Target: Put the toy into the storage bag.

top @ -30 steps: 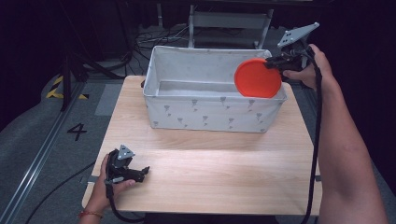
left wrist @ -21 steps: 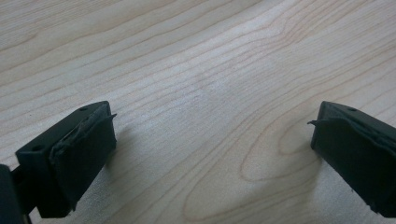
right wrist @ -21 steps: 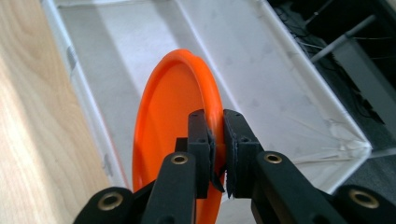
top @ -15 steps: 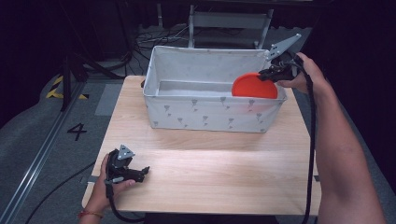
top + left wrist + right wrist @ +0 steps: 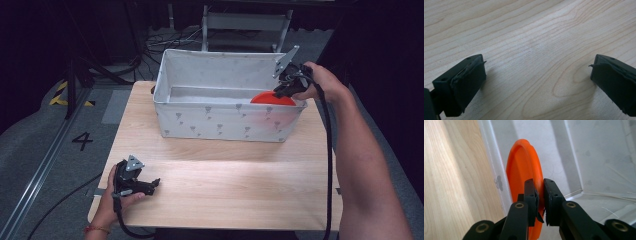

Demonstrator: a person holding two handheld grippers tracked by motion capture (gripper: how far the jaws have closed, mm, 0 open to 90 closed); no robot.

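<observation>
An orange round plate (image 5: 272, 98) stands on edge inside the white fabric bin (image 5: 220, 122), at its right end, half hidden behind the front wall. My right gripper (image 5: 280, 91) is shut on the plate's rim, held over the bin's right corner. In the right gripper view the plate (image 5: 524, 172) sits just inside the bin's wall, pinched between the two black pads of my right gripper (image 5: 540, 192). My left gripper (image 5: 150, 186) rests on the wooden table (image 5: 235, 175) near its front left corner. The left gripper (image 5: 536, 72) stands open over bare wood.
The bin has a small grey print on its sides and holds nothing else that I can see. A metal frame (image 5: 245, 22) stands behind the table. Cables lie on the grey floor, where a "4" (image 5: 82, 141) is marked at left.
My right gripper has lowered the orange plate from above the bin's rim down into the bin's right end. The left hand has stayed put.
</observation>
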